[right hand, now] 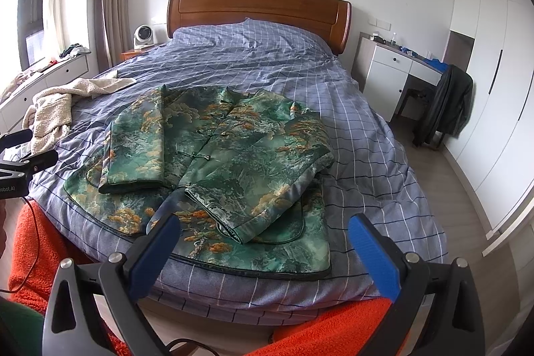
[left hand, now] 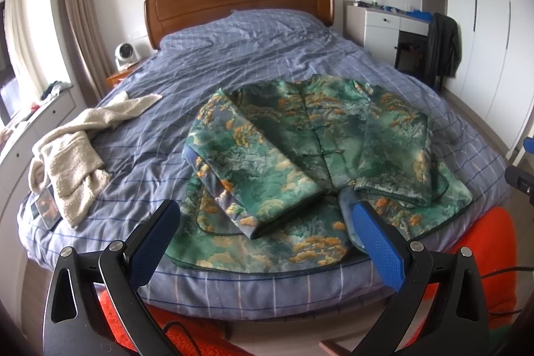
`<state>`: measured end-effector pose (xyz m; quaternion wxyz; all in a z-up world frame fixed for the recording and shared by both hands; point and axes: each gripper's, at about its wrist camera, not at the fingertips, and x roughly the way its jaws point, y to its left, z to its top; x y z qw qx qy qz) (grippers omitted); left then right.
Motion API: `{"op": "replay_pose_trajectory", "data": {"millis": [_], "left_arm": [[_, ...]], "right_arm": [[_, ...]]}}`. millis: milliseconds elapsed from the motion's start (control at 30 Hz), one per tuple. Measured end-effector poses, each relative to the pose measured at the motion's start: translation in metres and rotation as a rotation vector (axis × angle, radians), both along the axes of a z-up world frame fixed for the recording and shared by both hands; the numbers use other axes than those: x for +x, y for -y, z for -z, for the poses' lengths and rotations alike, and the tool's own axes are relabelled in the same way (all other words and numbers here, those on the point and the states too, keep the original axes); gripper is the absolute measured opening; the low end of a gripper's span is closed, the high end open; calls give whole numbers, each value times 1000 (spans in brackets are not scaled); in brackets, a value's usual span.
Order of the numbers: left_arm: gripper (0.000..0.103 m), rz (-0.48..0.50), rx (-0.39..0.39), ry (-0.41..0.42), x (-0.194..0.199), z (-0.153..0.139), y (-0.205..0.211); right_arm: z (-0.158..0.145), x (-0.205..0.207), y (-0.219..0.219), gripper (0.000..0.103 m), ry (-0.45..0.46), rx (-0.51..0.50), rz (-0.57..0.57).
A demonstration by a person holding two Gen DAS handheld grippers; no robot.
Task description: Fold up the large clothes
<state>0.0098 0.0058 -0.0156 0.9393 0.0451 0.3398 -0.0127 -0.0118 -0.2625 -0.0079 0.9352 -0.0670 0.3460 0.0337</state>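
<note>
1. The left gripper [left hand: 265, 224] has its blue-padded fingers [left hand: 378, 242] spread wide, holding and touching nothing, above the bed's near edge.
2. The right gripper [right hand: 265, 237] likewise has its fingers [right hand: 373, 251] wide apart and empty.
3. The green, orange-patterned quilted jacket [left hand: 320, 155] lies flat on the blue checked bed [left hand: 267, 55], both sleeves folded across its front.
4. Its collar points toward the brown wooden headboard [left hand: 240, 0], hem toward the grippers; its long axis runs along the bed.
5. A cream fleece garment [left hand: 73, 152] lies well apart, to the left.

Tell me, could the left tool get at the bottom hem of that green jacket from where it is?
Probably yes. The left tool is open and empty, and the green jacket hem lies at the bed edge just ahead, nothing between.
</note>
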Motion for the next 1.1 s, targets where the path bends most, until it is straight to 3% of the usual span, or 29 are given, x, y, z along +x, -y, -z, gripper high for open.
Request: {"op": "replay_pose_trajectory", "data": {"millis": [1100], "left_arm": [[103, 1, 11, 1, -1, -2, 1]], "right_arm": [[2, -3, -2, 103, -8, 7, -3]]}}
